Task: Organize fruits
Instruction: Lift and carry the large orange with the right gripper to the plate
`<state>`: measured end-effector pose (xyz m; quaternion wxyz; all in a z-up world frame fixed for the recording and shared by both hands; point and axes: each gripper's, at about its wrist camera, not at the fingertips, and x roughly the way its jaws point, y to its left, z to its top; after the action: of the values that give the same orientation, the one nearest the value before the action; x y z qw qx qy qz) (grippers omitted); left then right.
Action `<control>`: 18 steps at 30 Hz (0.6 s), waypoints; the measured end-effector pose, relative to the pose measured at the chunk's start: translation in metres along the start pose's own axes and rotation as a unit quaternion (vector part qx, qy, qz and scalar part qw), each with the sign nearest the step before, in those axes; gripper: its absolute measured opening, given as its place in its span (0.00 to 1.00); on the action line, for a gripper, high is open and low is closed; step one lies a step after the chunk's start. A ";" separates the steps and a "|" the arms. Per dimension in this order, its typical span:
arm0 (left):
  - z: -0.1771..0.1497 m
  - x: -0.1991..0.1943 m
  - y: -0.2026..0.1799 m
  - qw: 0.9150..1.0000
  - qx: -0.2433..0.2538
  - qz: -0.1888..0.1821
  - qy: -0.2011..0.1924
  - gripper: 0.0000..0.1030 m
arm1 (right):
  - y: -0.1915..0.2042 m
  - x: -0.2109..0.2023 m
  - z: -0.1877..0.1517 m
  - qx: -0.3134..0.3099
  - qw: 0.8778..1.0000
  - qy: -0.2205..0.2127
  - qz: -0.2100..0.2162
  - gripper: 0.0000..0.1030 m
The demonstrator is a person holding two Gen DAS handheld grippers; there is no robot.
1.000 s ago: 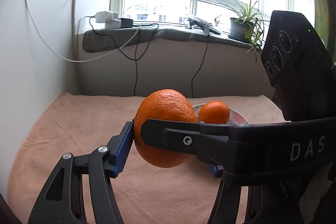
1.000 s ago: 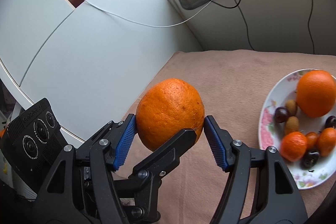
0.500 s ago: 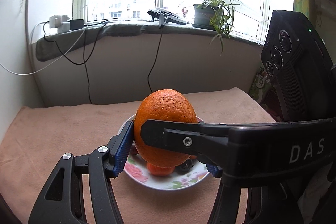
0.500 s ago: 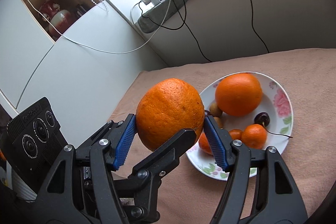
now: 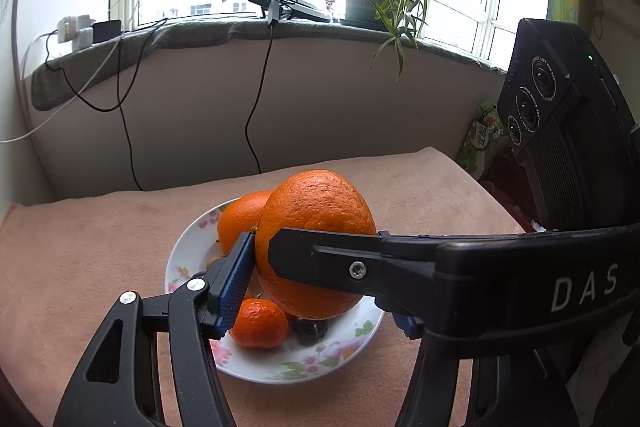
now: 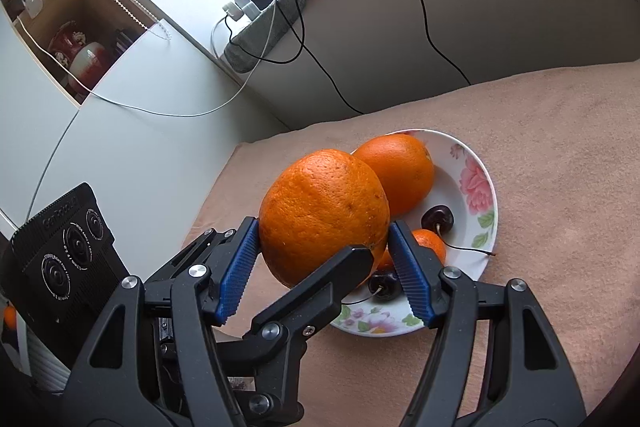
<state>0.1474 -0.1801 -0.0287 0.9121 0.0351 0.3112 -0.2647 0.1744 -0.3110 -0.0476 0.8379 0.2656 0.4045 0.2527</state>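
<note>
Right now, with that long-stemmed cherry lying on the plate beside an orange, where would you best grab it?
Probably the cherry by its round body, pinched from above on its open sides. Its thin stem lies flat on the plate, and the orange crowds one side.

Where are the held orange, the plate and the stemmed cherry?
held orange (image 6: 324, 211), right wrist view, front peel.
plate (image 6: 478, 183), right wrist view, flowered rim.
stemmed cherry (image 6: 438, 218), right wrist view, dark body.

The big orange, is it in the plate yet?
Not yet. The big orange hangs above the plate, clamped by both grippers.
</note>
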 end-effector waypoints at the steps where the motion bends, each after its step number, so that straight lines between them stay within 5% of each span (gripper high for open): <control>1: 0.000 0.002 0.000 1.000 -0.001 0.000 0.003 0.58 | -0.003 0.001 0.000 0.008 1.000 0.002 0.002 0.67; 18: -0.007 0.016 0.001 0.999 -0.009 -0.011 0.029 0.58 | -0.008 0.008 -0.005 0.019 1.000 0.014 -0.016 0.67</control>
<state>0.1545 -0.1853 -0.0433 0.9000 0.0312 0.3403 -0.2705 0.1758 -0.3105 -0.0595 0.8308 0.2718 0.4249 0.2353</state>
